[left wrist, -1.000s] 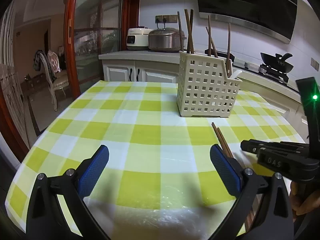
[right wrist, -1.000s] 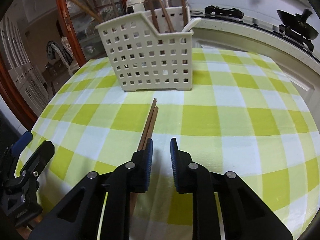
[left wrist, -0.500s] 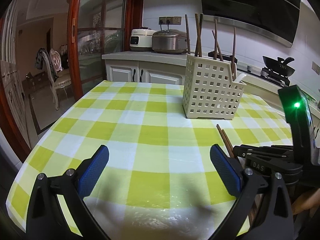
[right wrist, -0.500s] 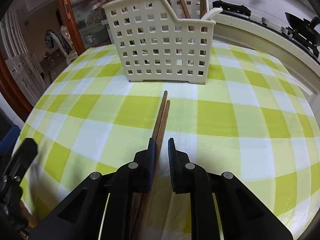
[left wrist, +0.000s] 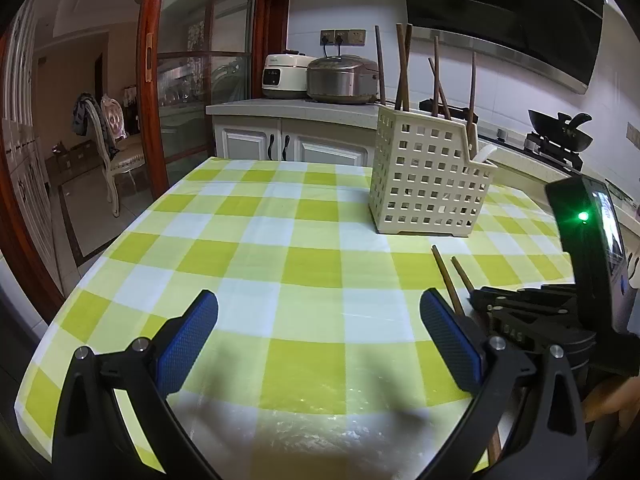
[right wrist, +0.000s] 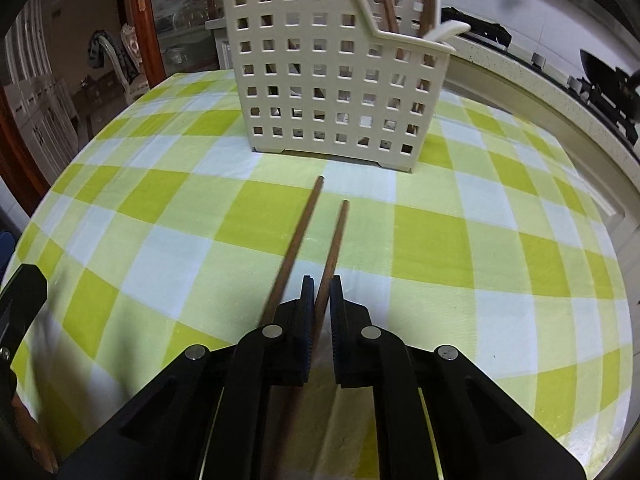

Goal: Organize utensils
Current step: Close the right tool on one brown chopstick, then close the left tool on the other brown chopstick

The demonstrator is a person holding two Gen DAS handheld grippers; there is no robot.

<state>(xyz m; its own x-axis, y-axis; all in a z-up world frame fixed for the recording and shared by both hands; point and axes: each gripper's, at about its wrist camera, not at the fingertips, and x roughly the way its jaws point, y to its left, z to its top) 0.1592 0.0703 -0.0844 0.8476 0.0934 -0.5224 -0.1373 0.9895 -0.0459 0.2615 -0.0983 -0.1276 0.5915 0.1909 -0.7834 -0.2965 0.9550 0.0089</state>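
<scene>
1. Two wooden chopsticks lie on the checked tablecloth [right wrist: 432,240], in front of the white perforated utensil basket [right wrist: 320,80], tips toward it but short of its base. The right chopstick [right wrist: 336,236] runs back between the pads of the right gripper [right wrist: 320,296]; the left chopstick [right wrist: 298,236] passes just outside the left pad.
2. The right gripper's jaws are pinched on the right chopstick alone.
3. The left gripper [left wrist: 320,336] hovers spread wide over bare cloth, holding nothing, well short of the basket.
4. The basket already holds several upright chopsticks and a white spoon [right wrist: 446,30].
5. Risks, as judged: the grip sits near one end, so the stick may pivot or slip on lifting; the stray chopstick may be dragged or rolled; a tilted stick could catch the basket rim.
</scene>
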